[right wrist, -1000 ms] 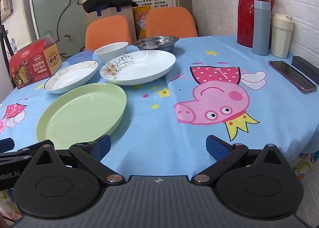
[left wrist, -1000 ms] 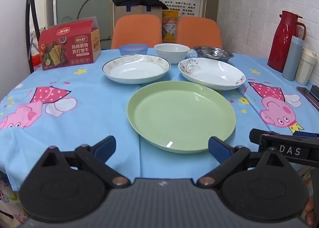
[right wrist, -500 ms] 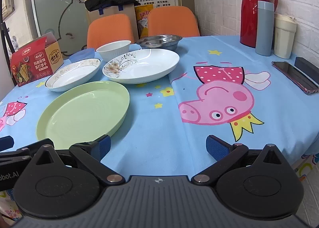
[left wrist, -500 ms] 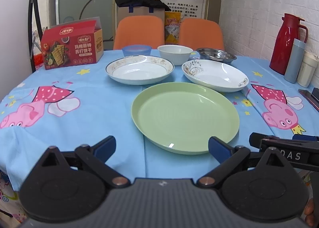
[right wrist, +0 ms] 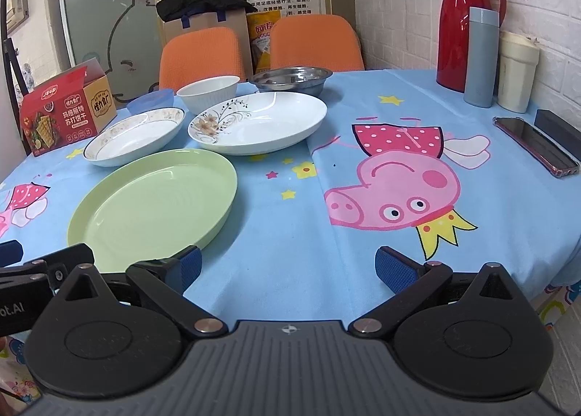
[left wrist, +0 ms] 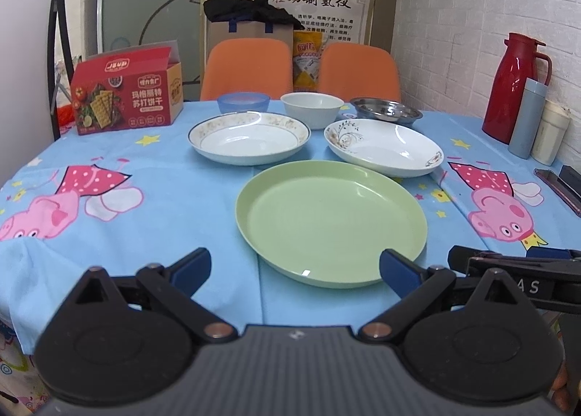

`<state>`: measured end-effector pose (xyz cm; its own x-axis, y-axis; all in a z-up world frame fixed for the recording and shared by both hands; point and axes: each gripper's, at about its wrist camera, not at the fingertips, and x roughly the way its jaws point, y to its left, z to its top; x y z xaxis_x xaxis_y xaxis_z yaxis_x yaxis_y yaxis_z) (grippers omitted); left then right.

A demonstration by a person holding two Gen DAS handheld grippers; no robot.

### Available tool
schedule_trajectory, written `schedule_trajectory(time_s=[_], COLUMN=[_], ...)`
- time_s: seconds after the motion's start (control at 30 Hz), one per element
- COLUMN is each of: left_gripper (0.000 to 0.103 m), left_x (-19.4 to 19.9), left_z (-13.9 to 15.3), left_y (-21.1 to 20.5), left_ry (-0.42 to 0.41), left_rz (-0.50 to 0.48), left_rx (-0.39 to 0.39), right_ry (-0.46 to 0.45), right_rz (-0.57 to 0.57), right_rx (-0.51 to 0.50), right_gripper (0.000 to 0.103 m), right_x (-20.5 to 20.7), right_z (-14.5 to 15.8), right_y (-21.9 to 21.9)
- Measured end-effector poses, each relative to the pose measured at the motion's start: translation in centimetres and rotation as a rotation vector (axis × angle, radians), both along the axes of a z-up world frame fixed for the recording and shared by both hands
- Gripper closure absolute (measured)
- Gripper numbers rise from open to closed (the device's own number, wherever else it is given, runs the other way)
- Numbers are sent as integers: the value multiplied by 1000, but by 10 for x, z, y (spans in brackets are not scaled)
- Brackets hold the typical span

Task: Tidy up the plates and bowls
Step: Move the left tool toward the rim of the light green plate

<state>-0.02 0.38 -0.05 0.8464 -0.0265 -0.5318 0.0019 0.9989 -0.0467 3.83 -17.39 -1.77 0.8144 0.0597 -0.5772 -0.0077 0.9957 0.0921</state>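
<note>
Both grippers hang at the near edge of the counter [left wrist: 163, 176], each with its fingers spread wide and nothing between them: the left gripper [left wrist: 295, 269] faces the dishes head-on, and the right gripper [right wrist: 287, 267] sits to its right, over bare cloth.

Nearest is the green plate [left wrist: 330, 219], flat and empty, just beyond the left gripper. Behind it sit two white plates, close but apart: the gold-rimmed plate [left wrist: 249, 137] on the left and the flower-patterned plate [left wrist: 385, 147] on the right. Farther back stand a blue bowl [left wrist: 243, 102], a white bowl [left wrist: 312, 108] and a steel bowl [left wrist: 385, 111].

Nothing is stacked yet, so I judge this the start. The green plate looks the widest and would make a good base. To lift one of the white plates well, pinch its rim squarely, keep it level, and lower it centred rather than sliding it, since the cloth could drag.
</note>
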Motion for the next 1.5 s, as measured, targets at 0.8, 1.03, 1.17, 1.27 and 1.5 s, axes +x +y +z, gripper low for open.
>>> schedule_trajectory(time_s=[0.8, 1.03, 1.17, 1.27, 1.5], left_gripper=[5, 5, 5, 5, 5], left_x=[-12, -13, -10, -1, 28], left_z=[7, 14, 16, 16, 6], left_y=[3, 15, 20, 26, 36], left_ry=[-28, -42, -32, -7, 73], left_rz=[10, 63, 84, 85, 73], left_rx=[-6, -21, -9, -24, -91], right_ry=[-39, -50, -57, -48, -9], right_rz=[19, 55, 85, 94, 127], right_rx=[-6, -13, 2, 21, 55], right_gripper=[0, 0, 0, 0, 0], right_x=[-6, -5, -7, -4, 16], right_z=[12, 16, 16, 14, -1], right_y=[6, 14, 14, 11, 8])
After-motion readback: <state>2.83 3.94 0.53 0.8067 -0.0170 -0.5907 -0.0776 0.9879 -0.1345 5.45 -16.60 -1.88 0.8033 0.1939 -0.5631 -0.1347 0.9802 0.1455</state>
